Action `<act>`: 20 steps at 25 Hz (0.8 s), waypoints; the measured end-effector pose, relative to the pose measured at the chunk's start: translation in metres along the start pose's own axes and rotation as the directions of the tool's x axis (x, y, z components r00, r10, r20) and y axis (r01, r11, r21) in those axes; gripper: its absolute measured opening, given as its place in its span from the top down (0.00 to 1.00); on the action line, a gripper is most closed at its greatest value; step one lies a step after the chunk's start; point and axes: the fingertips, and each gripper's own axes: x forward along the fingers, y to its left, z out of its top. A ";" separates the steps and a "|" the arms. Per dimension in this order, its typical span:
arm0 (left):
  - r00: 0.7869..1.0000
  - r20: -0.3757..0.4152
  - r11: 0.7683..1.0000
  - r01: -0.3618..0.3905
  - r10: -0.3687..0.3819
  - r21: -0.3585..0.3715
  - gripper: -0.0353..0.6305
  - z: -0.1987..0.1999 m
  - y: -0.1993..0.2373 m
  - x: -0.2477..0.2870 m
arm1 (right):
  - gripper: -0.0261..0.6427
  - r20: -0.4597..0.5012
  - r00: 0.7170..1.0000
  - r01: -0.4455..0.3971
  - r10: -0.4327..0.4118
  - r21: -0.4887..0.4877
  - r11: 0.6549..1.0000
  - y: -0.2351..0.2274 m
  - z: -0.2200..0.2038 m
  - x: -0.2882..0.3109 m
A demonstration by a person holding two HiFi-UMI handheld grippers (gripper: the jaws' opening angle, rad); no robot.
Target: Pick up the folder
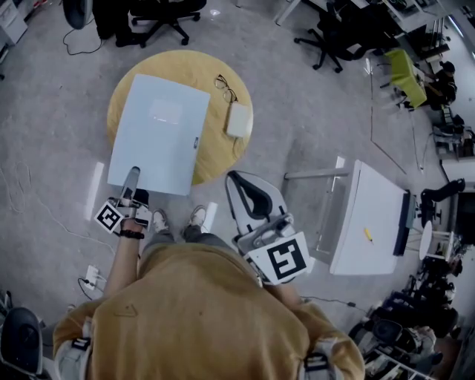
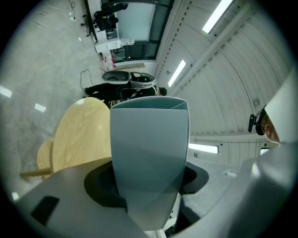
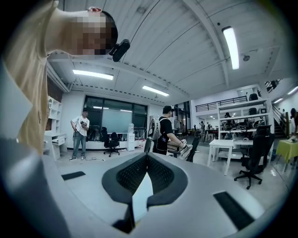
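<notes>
Grey office floor surrounds a round pale-wood table (image 1: 185, 63), and a large pale blue-grey folder (image 1: 159, 133) covers its 9 o'clock half. The left gripper (image 1: 131, 178) clamps the folder's near edge at 6 o'clock, with the sheet (image 2: 149, 153) filling its jaws. A good lift, I judge, needs a firm pinch and a level rise, clear of the black-rimmed spectacles (image 1: 225, 87). The folder's long axis runs from 6 to 12 o'clock, its far end leaning toward 1. The right gripper (image 1: 249, 194), at 4 o'clock, is closed on nothing.

An open-plan office or lab: grey carpet floor (image 1: 59, 111), black swivel chairs (image 1: 167, 9), white desks (image 3: 230, 145), a round wooden tabletop (image 1: 219, 156), equipment shelving (image 3: 237, 116), strip ceiling lights (image 3: 231, 44).
</notes>
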 end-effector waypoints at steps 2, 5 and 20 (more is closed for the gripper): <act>0.999 0.020 0.999 0.031 -0.031 0.022 0.53 0.013 -0.020 0.009 | 0.96 0.008 1.000 -0.002 0.002 0.002 1.000 0.000 0.003 0.001; 0.994 0.056 0.994 0.088 -0.092 0.063 0.53 0.032 -0.051 0.017 | 0.96 0.016 1.000 -0.002 0.002 0.004 1.000 0.001 0.005 0.002; 0.946 0.153 0.897 0.209 -0.286 0.389 0.53 0.114 -0.229 0.025 | 0.96 0.083 0.997 -0.005 0.003 0.021 1.000 0.002 0.030 0.007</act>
